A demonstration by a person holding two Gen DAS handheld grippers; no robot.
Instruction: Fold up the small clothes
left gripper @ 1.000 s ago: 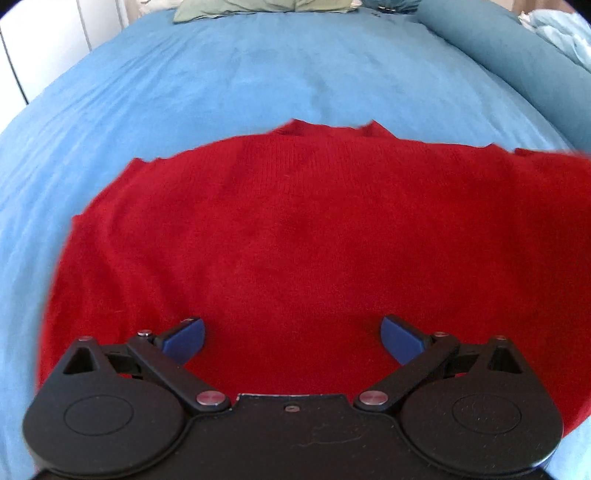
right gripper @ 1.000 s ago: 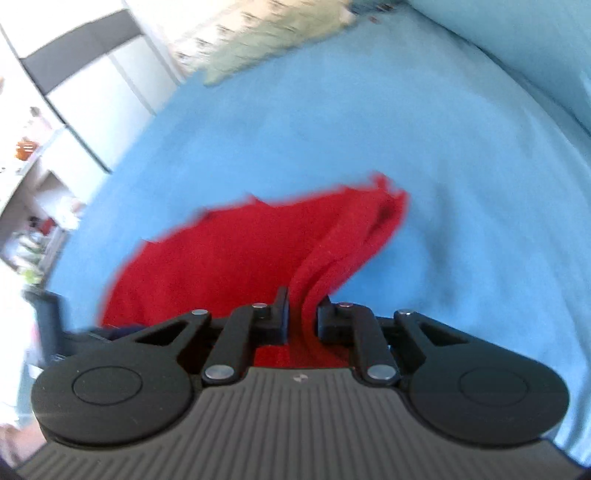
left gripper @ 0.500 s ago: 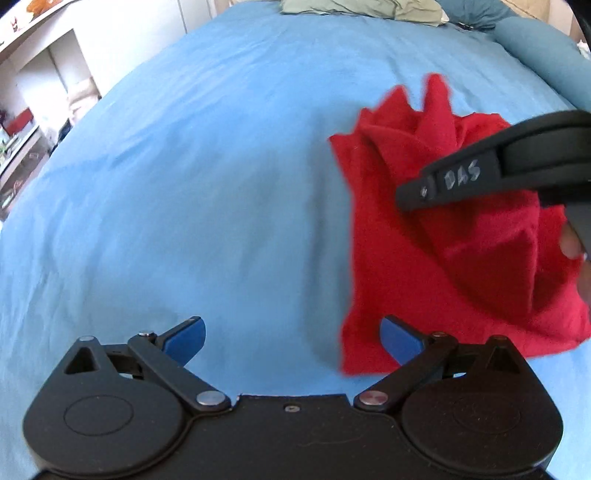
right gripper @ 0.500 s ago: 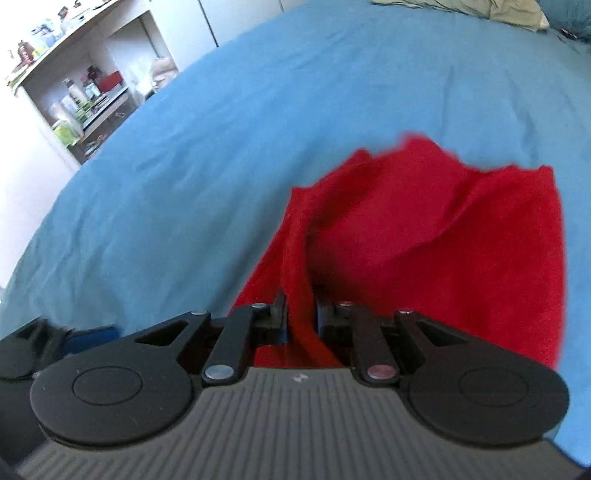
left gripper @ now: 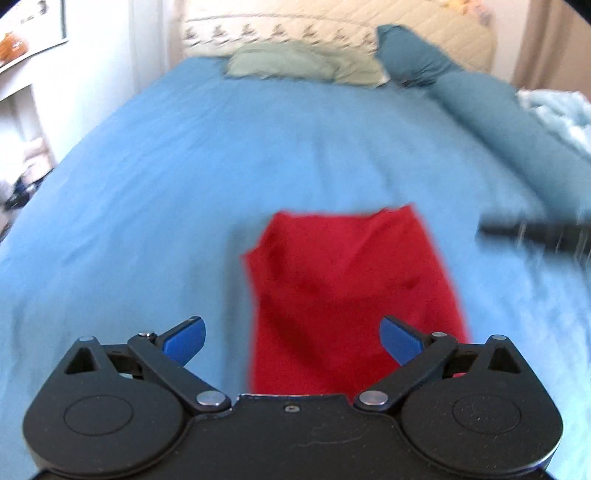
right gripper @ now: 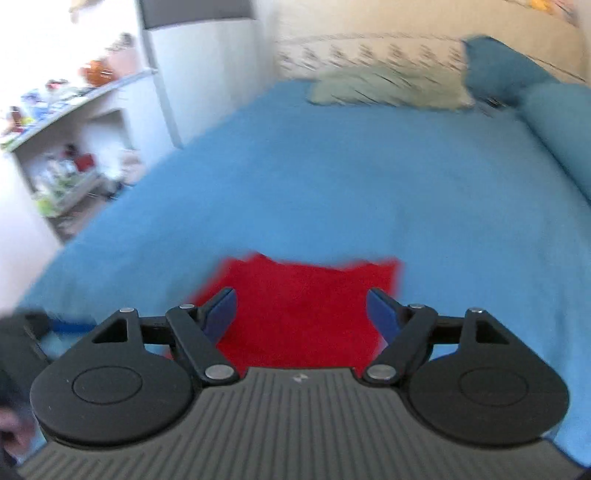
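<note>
Red garment (left gripper: 351, 291) laid flat on blue bedspread (left gripper: 184, 192), folded into narrow upright rectangle; edges blurred. Left gripper (left gripper: 291, 338) held spread wide, nothing clamped; garment seen ahead of and between blue fingertips (left gripper: 186, 338), shifted toward right one, contact not discernible. Right gripper (right gripper: 301, 310) likewise held wide apart, nothing gripped; same garment (right gripper: 299, 306) framed between its fingertips (right gripper: 221, 312), far edge just beyond tips. Pale green pillow (left gripper: 295, 66) and teal bolster (left gripper: 498, 118) noted at far end, well apart from garment.

blue bed (left gripper: 258, 147) | cream headboard (left gripper: 332, 26) | cluttered white shelves (right gripper: 66, 147)
</note>
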